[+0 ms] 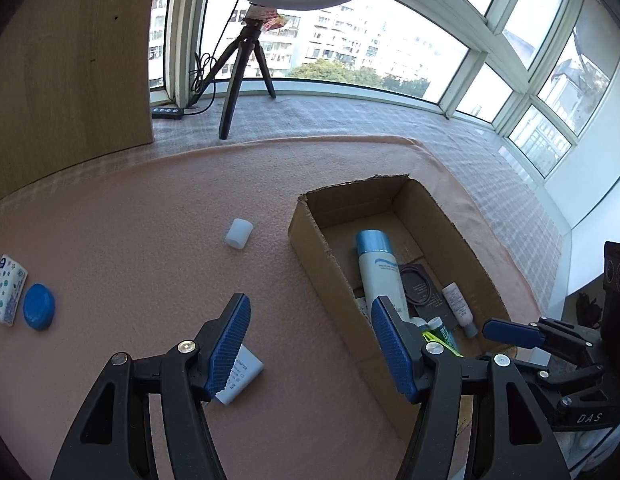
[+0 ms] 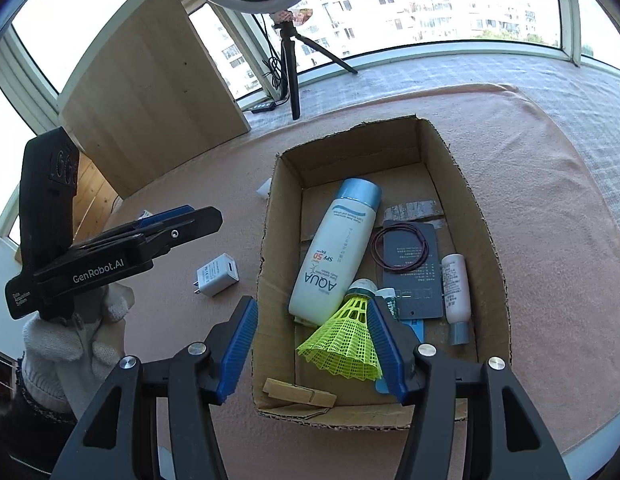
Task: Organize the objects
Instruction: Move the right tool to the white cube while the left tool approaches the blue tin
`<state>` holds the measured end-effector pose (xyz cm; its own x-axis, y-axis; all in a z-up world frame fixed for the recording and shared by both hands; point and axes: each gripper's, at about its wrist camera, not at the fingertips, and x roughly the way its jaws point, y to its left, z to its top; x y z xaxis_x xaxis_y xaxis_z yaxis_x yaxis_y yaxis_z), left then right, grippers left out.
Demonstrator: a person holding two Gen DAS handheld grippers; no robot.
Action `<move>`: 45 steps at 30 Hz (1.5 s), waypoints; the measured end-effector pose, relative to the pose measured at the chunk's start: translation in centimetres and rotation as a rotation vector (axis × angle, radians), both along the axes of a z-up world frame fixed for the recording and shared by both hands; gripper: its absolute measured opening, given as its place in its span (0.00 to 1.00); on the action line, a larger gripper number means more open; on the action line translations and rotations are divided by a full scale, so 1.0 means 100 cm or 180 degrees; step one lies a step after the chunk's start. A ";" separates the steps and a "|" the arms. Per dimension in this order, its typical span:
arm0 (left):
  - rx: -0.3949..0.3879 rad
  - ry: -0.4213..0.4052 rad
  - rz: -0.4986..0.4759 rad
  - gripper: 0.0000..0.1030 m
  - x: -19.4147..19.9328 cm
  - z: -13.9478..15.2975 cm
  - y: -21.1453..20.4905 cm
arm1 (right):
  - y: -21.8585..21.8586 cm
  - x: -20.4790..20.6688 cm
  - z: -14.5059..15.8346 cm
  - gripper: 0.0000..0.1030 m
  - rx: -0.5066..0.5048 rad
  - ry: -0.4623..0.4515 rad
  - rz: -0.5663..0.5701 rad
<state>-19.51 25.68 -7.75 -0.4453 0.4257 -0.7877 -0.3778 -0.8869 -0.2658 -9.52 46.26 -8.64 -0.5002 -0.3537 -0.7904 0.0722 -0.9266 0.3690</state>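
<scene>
Left wrist view shows your left gripper with its blue-padded jaws spread and nothing between them, hanging over the pink cloth just left of the open brown cardboard box. The white plug-in charger block lies on the cloth right under the left finger, partly hidden by its pad. Farther off sits a small translucent white cap, and at the far left a round blue lid lies beside a patterned tissue pack.

From the right wrist view, your right gripper is also released, its jaws apart above the near end of the box. The neon-yellow plastic shuttlecock lies inside the box between the fingers, its skirt against the right pad, though you cannot tell whether it touches. Beside it in the box lie the white sunscreen bottle with a blue cap, a dark card carrying a thin brown hair tie, a small white tube and a wooden clothespin at the near wall.
</scene>
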 end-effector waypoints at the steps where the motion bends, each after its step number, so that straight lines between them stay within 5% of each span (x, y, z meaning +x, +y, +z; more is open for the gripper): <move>1: -0.0014 -0.0016 0.0054 0.64 0.000 -0.002 -0.010 | -0.007 -0.002 0.000 0.51 0.0004 0.0008 0.0045; 21: -0.0176 -0.0125 0.0891 0.64 -0.001 -0.026 -0.189 | -0.115 -0.108 -0.003 0.51 -0.0119 -0.0079 0.0365; 33: -0.0208 -0.0247 0.1119 0.64 -0.032 -0.052 -0.239 | -0.147 -0.184 -0.034 0.51 0.0427 -0.0328 0.0447; 45: -0.0370 -0.0339 0.1124 0.65 -0.073 -0.078 -0.238 | -0.153 -0.229 -0.062 0.50 0.0778 -0.0612 0.0572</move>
<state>-26.83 1.93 -15.56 -0.4615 0.1660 -0.8715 -0.0194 -0.9840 -0.1771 -32.44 30.96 -14.85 -0.2809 -0.2114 -0.9362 0.1929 -0.9680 0.1606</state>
